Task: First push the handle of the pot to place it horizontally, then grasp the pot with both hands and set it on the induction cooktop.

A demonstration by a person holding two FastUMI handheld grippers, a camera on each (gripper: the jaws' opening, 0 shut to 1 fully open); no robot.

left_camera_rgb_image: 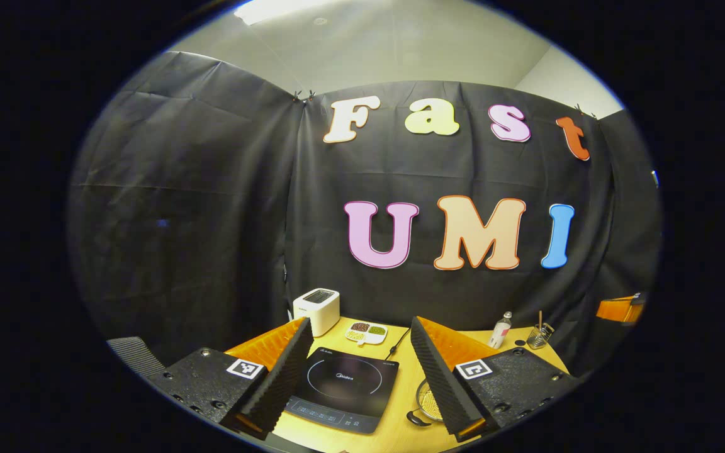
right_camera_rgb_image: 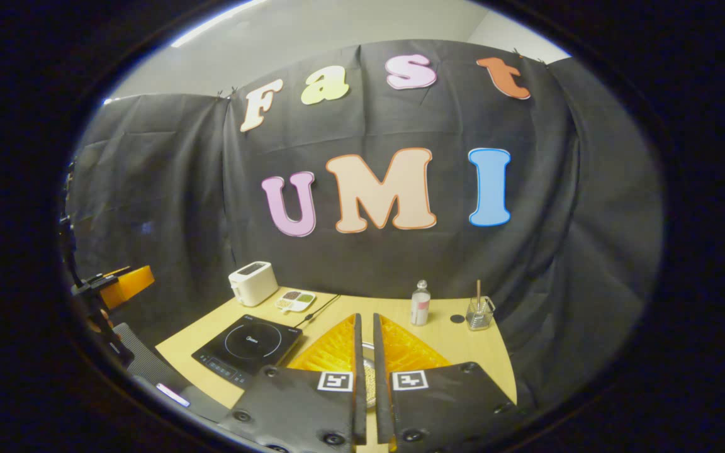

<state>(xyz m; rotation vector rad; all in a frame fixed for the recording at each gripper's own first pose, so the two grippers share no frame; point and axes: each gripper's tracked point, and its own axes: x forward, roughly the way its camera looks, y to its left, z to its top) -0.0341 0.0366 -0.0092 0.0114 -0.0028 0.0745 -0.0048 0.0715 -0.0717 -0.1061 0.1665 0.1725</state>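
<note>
Nothing had been started as far as the scene showed: both tongs hung above the near edge of the tabletop (left_camera_rgb_image: 400, 377), neither touching anything, so I'd judge this the very first step, the handle push not yet made. Left tongs (left_camera_rgb_image: 362, 352) stood wide open and empty, with the induction cooktop (left_camera_rgb_image: 343, 387) lying flat between the spread fingers in the left gripper view. Right tongs (right_camera_rgb_image: 367, 352) were nearly closed, just a thin slit between the fingers, holding nothing. The pot (left_camera_rgb_image: 428, 402) sat on the tabletop just right of the cooktop, low in the left gripper view and mostly hidden behind the right-hand finger; a round pale rim and a dark handle (left_camera_rgb_image: 418, 418) near its front showed, which way the handle ran was hard to tell. In the right gripper view only a sliver of pot (right_camera_rgb_image: 369, 377) showed through the slit. Next move probably calls for one of the tongs to drop to the handle and nudge it sideways until horizontal, then both to come in on opposite sides of the rim; the right pair would have to open first. Containers: a small divided dish (left_camera_rgb_image: 366, 332) behind the cooktop held dark reddish bits in one half and green bits in the other; a clear glass (right_camera_rgb_image: 479, 313) at the far right held a thin stick; a small bottle (right_camera_rgb_image: 420, 303) stood beside it, contents unclear. A toaster (left_camera_rgb_image: 317, 309) stood at the back left.
</note>
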